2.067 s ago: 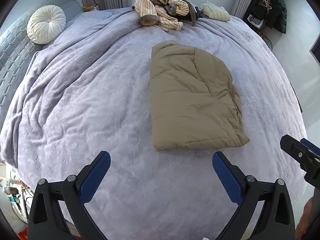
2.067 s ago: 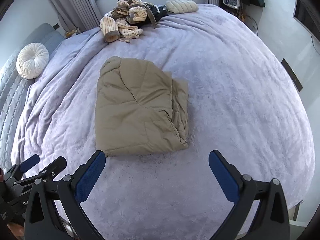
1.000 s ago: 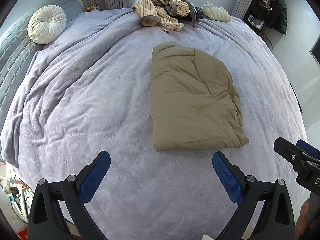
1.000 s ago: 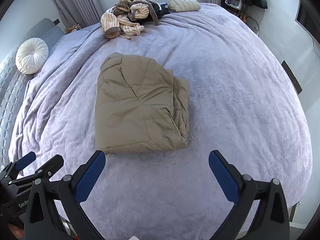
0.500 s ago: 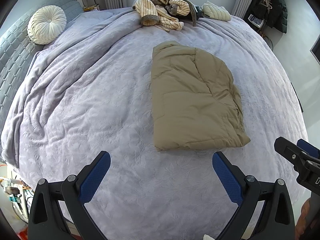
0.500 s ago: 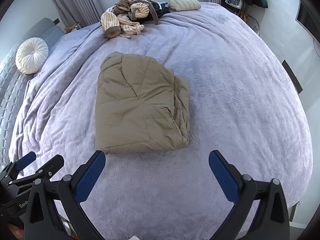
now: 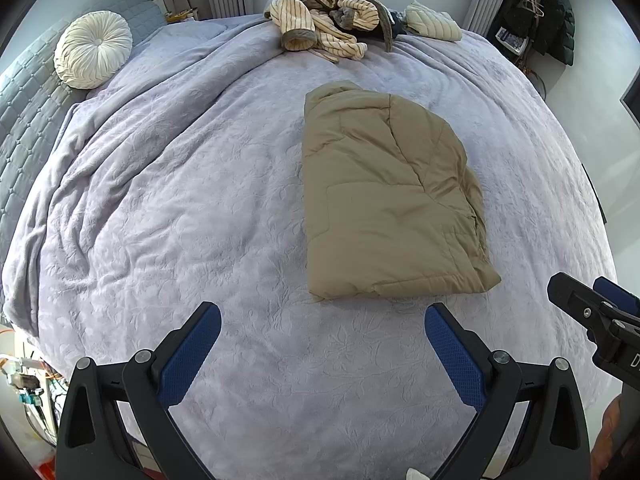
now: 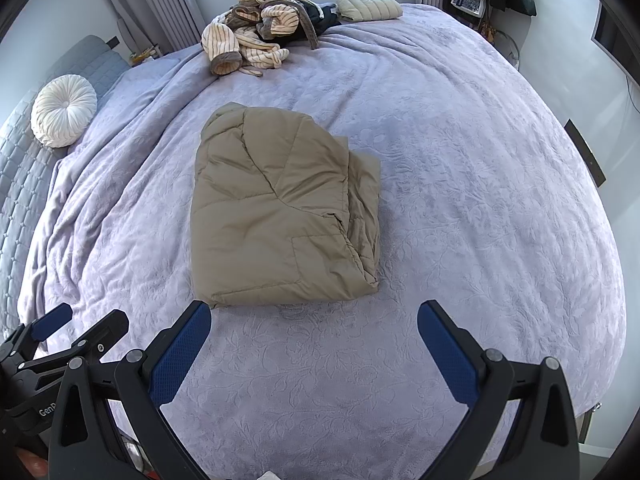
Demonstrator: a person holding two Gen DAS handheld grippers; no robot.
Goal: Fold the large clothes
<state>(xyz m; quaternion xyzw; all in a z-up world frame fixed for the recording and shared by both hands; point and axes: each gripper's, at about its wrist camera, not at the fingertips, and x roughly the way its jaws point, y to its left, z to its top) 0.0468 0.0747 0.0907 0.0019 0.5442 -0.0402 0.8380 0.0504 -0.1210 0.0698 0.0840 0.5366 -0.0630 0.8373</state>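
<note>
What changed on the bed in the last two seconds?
Almost nothing. The right gripper drifted slightly closer to the left gripper. Both stayed open, holding nothing. The folded tan jacket, the striped clothes pile and the round pillow stayed put.

Two fisheye views look forward and down from above the near edge of a bed covered in a lavender embossed blanket (image 7: 200, 220). Each camera sits just behind its own gripper, whose blue-padded fingers fill the lower frame: the left gripper (image 7: 322, 344) and the right gripper (image 8: 314, 338). Both views share a folded tan padded jacket (image 7: 384, 200), right of centre in the left view, left of centre in the right view. Each view catches the other gripper at its lower outer edge.
</note>
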